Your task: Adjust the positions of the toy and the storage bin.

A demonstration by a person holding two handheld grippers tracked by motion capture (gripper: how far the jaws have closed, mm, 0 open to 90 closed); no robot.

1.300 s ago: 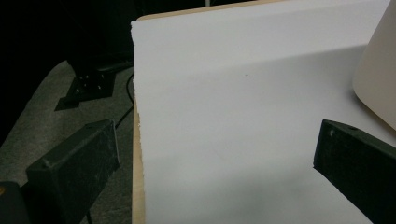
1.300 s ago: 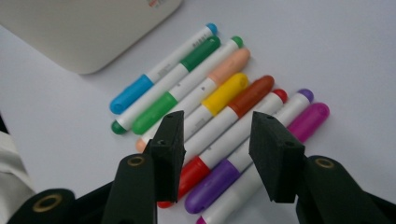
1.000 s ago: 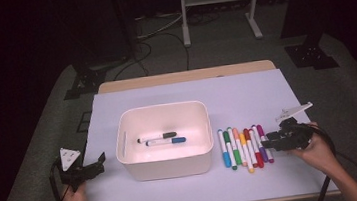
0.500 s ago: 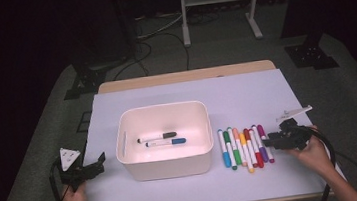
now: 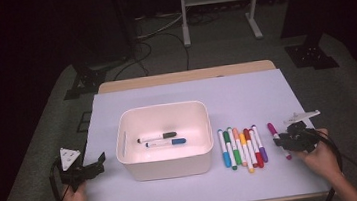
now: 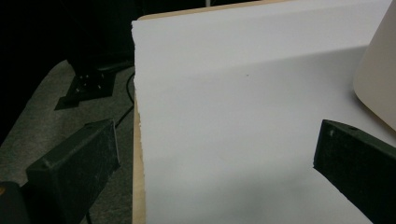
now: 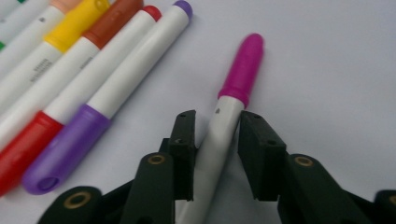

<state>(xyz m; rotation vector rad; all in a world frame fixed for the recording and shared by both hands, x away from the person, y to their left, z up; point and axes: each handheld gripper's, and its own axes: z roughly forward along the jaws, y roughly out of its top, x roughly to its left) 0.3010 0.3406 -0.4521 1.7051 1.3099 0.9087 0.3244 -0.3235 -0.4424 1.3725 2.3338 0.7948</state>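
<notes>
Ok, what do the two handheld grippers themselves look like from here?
Both are black. The left gripper carries a grey three-cornered plate on top and trails a dark cable that loops beside the hand. The right gripper has a pale grey plate above it and a black cable running back past the wrist. Its jaws are blocky black pads on arms with brass-coloured rivets.

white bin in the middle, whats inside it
Two markers lie inside the white bin, side by side on its floor: a black-capped marker farther back and a blue-capped marker nearer. The near wall hides the strip of floor just behind it.
</notes>
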